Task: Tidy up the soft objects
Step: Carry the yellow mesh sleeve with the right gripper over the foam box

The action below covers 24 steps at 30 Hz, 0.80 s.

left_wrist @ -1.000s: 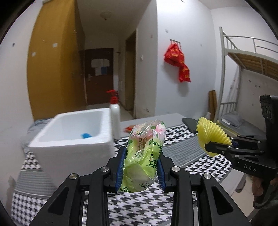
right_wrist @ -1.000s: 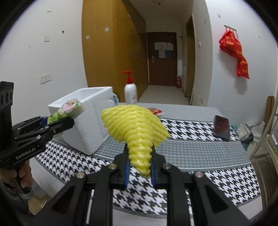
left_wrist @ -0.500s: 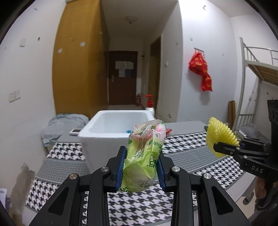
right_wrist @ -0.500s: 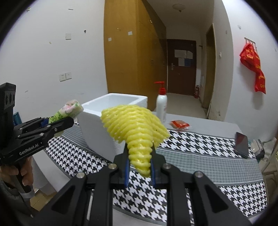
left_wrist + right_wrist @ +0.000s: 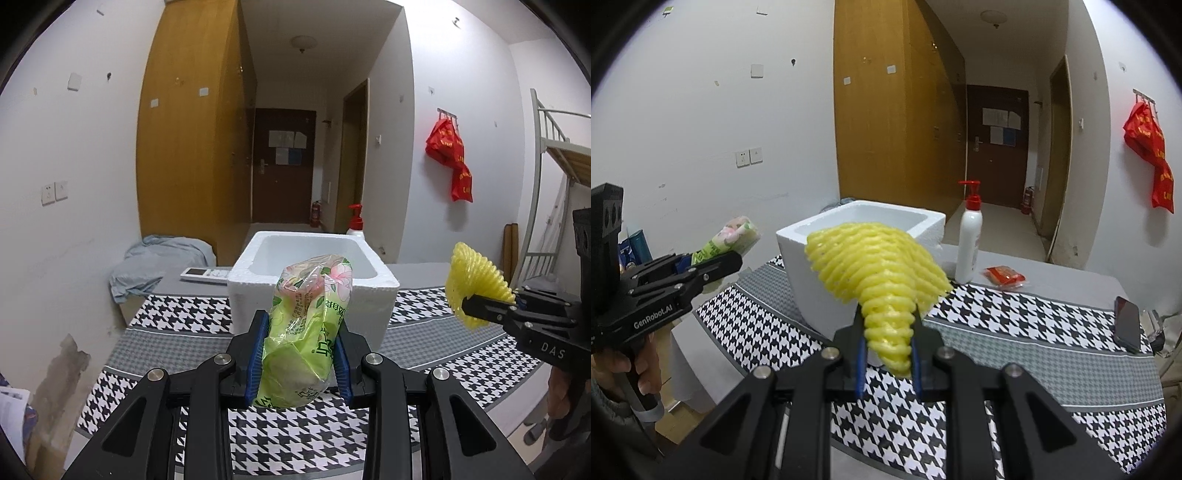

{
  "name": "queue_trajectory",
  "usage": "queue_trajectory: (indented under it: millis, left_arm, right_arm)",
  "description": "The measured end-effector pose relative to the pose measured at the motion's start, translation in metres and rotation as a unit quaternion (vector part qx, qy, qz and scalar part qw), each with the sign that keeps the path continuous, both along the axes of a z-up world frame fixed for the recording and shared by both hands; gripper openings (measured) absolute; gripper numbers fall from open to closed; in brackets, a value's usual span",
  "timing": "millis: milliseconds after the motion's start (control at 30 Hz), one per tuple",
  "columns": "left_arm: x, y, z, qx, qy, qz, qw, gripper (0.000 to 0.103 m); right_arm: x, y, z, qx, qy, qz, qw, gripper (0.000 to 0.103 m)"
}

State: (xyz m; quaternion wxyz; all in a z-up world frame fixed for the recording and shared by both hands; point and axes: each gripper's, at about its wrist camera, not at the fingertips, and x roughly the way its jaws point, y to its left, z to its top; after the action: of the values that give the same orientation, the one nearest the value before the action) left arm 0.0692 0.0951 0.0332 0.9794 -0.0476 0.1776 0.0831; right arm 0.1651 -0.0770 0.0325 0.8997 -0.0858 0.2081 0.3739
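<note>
Green tissue pack: clamped upright between the blue pads of the left tool, held in the air above the houndstooth worktop, in line with the white foam box just beyond. Probably light and squashy, film wrap slippery and already creased at the pinch; best gripped across the fuller lower half, as here. Yellow foam net: pinched at its narrow end by the nearly closed right tool, flared end fanning out, near the box's corner. Likely featherweight, springy, prone to deform. Pump bottle, red packet, phone resting on the worktop.
</note>
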Motion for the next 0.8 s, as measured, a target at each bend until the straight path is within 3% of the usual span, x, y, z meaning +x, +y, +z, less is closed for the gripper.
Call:
queue_trajectory:
  millis: [800]
  left_arm:
    - [0.013, 0.035, 0.019, 0.023, -0.018, 0.024, 0.9993, 0.034]
  right_arm:
    - [0.027, 0.042, 0.029, 0.001, -0.029, 0.012, 1.000, 0.022]
